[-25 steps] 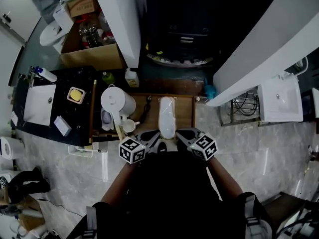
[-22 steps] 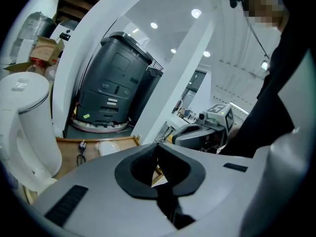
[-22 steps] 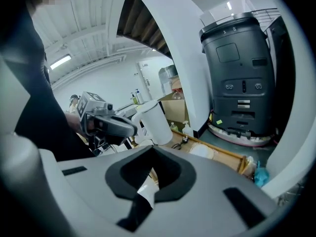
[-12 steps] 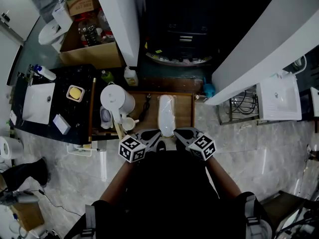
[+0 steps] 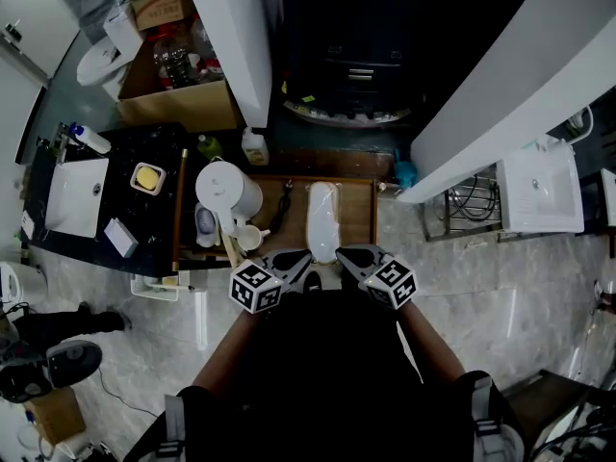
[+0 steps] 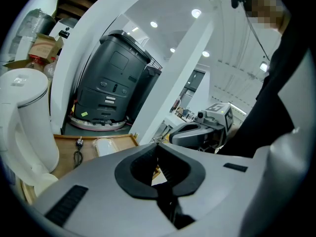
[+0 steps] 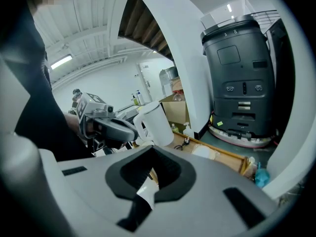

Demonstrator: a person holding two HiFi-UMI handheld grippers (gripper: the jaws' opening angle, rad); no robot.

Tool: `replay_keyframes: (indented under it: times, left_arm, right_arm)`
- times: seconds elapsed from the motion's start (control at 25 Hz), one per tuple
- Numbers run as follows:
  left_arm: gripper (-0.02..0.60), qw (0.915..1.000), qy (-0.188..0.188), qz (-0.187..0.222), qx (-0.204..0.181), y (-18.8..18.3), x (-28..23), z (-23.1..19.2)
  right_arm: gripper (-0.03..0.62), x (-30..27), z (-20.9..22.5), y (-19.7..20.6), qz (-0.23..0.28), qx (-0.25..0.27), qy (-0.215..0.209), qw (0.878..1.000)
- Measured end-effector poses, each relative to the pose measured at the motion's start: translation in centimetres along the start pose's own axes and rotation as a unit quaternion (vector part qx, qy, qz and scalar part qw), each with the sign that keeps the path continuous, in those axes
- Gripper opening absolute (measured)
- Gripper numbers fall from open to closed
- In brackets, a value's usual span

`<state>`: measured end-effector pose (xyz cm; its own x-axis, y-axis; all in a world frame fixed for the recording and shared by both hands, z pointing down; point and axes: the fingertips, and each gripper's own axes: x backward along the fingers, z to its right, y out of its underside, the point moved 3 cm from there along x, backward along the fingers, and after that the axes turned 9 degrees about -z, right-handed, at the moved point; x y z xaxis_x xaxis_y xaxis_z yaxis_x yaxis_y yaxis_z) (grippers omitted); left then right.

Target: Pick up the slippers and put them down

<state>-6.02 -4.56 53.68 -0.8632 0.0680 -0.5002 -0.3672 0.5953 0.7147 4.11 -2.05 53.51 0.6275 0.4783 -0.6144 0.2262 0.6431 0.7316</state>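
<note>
Plainly the slippers (image 5: 322, 221) lie as one pale bundle, seemingly plastic-wrapped, on the wooden tray (image 5: 359, 221) at twelve o'clock. I judge them light, soft and slick, so I'd pinch the near end. My left gripper (image 5: 294, 262) and right gripper (image 5: 351, 257) are both closed and empty.

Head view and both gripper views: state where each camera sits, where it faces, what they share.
Head view: on the person's head, steeply down onto brown wooden tray, wrapped white slippers; forearms, left gripper, right gripper show.
Left gripper view: on left gripper, along its shut jaws toward tall dark grey machine; right gripper shows.
Right gripper view: on right gripper, along shut jaws toward that machine; left gripper shows.
Shared: all see slippers, white plastic kettle.
</note>
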Motion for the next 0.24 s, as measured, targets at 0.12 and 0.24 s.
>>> replay_keyframes:
  times: [0.12,0.24]
  left_arm:
    - [0.012,1.0000,0.000,-0.002,0.001,0.37,0.00,0.19]
    - [0.012,1.0000,-0.001,-0.001,0.002,0.60,-0.01,0.42]
  right_arm:
    - [0.006,0.02,-0.20,0.14,0.001,0.000,0.000,1.000]
    - [0.006,0.11,-0.34,0.48,0.000,-0.001,0.001,1.000]
